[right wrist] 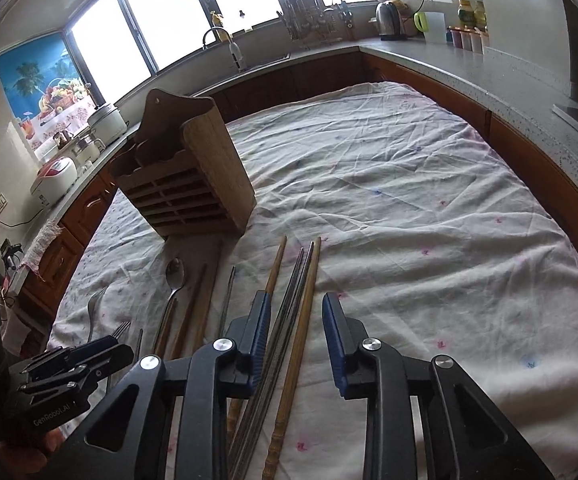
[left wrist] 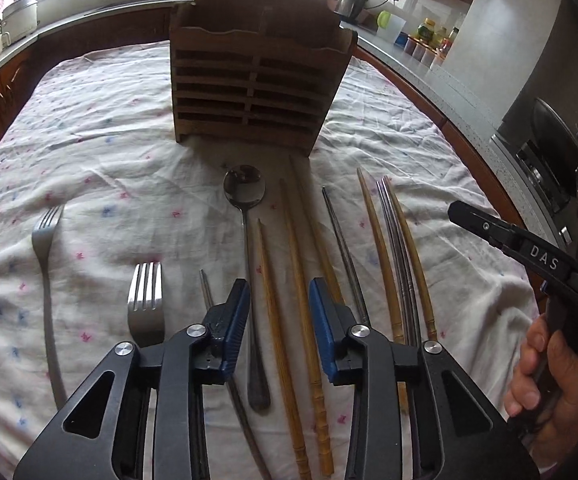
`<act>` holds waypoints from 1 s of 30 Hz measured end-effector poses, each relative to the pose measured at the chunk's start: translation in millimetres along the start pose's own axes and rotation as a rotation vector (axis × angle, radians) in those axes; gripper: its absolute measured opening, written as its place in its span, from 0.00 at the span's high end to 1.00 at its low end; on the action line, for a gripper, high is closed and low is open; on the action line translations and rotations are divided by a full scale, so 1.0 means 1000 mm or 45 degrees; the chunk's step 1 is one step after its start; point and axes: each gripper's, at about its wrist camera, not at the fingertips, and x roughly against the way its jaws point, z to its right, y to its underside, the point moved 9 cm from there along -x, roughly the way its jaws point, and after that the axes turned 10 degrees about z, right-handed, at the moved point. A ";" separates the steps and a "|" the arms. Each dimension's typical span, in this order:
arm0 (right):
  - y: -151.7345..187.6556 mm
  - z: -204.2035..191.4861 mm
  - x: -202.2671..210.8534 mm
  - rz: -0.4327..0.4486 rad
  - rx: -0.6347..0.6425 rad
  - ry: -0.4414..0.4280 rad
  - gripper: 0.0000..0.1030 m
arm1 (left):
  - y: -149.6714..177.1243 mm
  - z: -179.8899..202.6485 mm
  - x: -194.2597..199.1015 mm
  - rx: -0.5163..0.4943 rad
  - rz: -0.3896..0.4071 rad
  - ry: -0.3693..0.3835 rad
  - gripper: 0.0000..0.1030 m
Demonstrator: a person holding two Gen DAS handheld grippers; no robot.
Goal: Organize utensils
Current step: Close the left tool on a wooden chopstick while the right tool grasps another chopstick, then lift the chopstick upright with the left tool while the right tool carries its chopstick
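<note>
**Utensils laid out in front of the wooden holder, both tongs empty**

Count, from the left wrist view:
- Forks: two. One long fork (left wrist: 47,280) nearest the worktop's left edge, one shorter fork (left wrist: 145,304) just right of it.
- Spoon: one spoon (left wrist: 245,192), bowl toward the holder, handle running back to the near edge.
- Wooden chopsticks: five visible. Three bamboo chopsticks (left wrist: 293,280) in the middle, two curved-looking wooden chopsticks (left wrist: 381,256) further right.
- Metal chopsticks: one thin metal chopstick (left wrist: 207,292) partly under the left tongs, one single metal chopstick (left wrist: 343,248) right of the middle, and a pair of metal chopsticks (left wrist: 395,248) lying touching between the two right-hand wooden ones. Four in all, as far as can be told.
- Holder: one wooden utensil holder (left wrist: 257,80), upright, slatted front, near the middle of the cloth-covered worktop (left wrist: 89,128), towards the far edge. Nothing visible in its compartments.

All utensils lie flat on the cloth, roughly parallel, between holder and near edge.

Tongs:
- Left tongs (left wrist: 277,320): spread moderately, nothing pinched. They hover above the spoon handle and the bamboo chopsticks; contact cannot be told.
- Right tongs (right wrist: 295,344): spread about as wide, nothing pinched. They hang over the metal pair (right wrist: 289,320) and the rightmost wooden chopstick (right wrist: 301,320). Contact cannot be told.
</note>
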 end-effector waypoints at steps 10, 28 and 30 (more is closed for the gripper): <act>0.000 0.011 -0.049 -0.112 -0.016 0.023 0.81 | -0.006 -0.002 -0.033 -0.026 -0.087 0.006 0.81; 0.002 0.011 -0.089 -0.209 0.074 0.082 0.90 | -0.011 0.001 -0.057 -0.135 -0.150 -0.036 0.86; 0.002 0.010 -0.091 -0.201 0.085 0.076 0.91 | -0.011 0.003 -0.058 -0.181 -0.140 -0.065 0.90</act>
